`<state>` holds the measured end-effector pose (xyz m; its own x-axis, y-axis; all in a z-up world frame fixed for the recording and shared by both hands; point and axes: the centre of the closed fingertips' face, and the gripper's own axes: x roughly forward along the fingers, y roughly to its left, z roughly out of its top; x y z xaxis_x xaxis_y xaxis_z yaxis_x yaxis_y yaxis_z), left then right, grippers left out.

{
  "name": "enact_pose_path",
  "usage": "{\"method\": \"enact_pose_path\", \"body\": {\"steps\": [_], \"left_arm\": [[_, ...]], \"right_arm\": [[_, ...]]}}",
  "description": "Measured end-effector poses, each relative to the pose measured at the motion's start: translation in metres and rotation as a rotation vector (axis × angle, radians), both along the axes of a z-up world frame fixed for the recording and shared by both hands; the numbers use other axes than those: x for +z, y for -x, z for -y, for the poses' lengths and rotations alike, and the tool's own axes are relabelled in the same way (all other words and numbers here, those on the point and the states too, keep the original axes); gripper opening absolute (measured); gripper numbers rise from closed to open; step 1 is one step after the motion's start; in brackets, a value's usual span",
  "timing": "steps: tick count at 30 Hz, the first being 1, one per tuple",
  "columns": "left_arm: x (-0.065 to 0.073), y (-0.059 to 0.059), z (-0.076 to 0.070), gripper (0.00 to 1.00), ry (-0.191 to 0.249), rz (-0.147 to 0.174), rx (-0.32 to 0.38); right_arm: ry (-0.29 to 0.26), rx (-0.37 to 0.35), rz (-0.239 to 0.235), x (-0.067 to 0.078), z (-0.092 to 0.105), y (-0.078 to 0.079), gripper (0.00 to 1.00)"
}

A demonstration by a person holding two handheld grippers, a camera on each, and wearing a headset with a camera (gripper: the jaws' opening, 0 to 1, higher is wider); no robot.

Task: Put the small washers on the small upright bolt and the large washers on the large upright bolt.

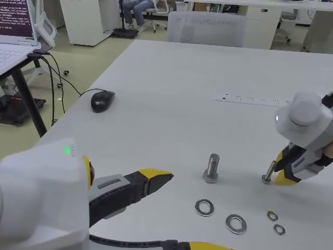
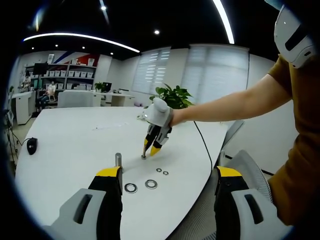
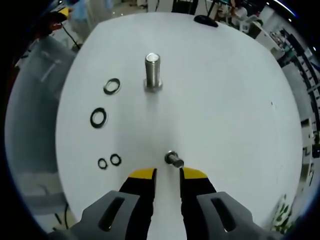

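The large bolt [image 1: 212, 167] [image 3: 152, 71] stands upright on the white table [image 1: 171, 104]. The small bolt [image 1: 269, 172] [image 3: 173, 160] stands to its right, leaning a little. My right gripper [image 1: 281, 174] [image 3: 168, 172] is open by a narrow gap, and its yellow tips sit right beside the small bolt, which lies just ahead of them. Two large washers [image 1: 204, 207] [image 1: 236, 224] and two small washers [image 1: 272, 215] [image 1: 279, 229] lie flat in front of the bolts. My left gripper [image 1: 187, 211] [image 2: 169, 175] hovers wide open and holds nothing, nearer to me than the washers.
A black mouse [image 1: 102, 100] lies at the table's left. A white power strip [image 1: 250, 99] lies across the far right. A laptop [image 1: 15, 31] sits on a side stand beyond the left edge, and a chair [image 1: 205, 28] stands at the far edge.
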<state>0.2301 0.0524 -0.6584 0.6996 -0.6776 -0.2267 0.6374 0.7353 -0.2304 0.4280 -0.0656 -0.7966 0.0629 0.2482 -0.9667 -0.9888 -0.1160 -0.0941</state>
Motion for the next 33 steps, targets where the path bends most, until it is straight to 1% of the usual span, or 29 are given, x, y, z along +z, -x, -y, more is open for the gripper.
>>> {"method": "enact_pose_path", "body": {"steps": [7,10,12,15,22,24,27,33], "left_arm": [[0.003,0.003,0.002,0.74,-0.004,0.008,-0.007],[0.004,0.005,0.004,0.74,-0.003,0.011,-0.010],[0.004,0.006,0.005,0.74,-0.004,0.013,-0.011],[0.005,0.007,0.006,0.74,-0.004,0.014,-0.015],[0.006,0.010,0.008,0.74,-0.006,0.019,-0.021],[0.006,0.010,0.008,0.74,-0.008,0.019,-0.022],[0.006,0.011,0.008,0.74,-0.010,0.020,-0.025],[0.006,0.011,0.010,0.74,-0.008,0.022,-0.029]], "right_arm": [[0.000,-0.009,0.000,0.004,0.009,0.008,0.20],[0.000,-0.011,-0.002,0.005,0.012,0.014,0.20],[0.000,-0.011,-0.012,0.005,0.014,0.019,0.21],[0.001,-0.008,-0.012,0.005,0.017,0.024,0.21],[-0.001,-0.009,-0.012,0.004,0.021,0.031,0.21],[-0.004,-0.010,-0.019,0.003,0.021,0.034,0.21],[-0.003,-0.003,-0.022,0.000,0.022,0.040,0.22],[-0.004,0.001,-0.047,-0.005,0.023,0.054,0.22]]}}
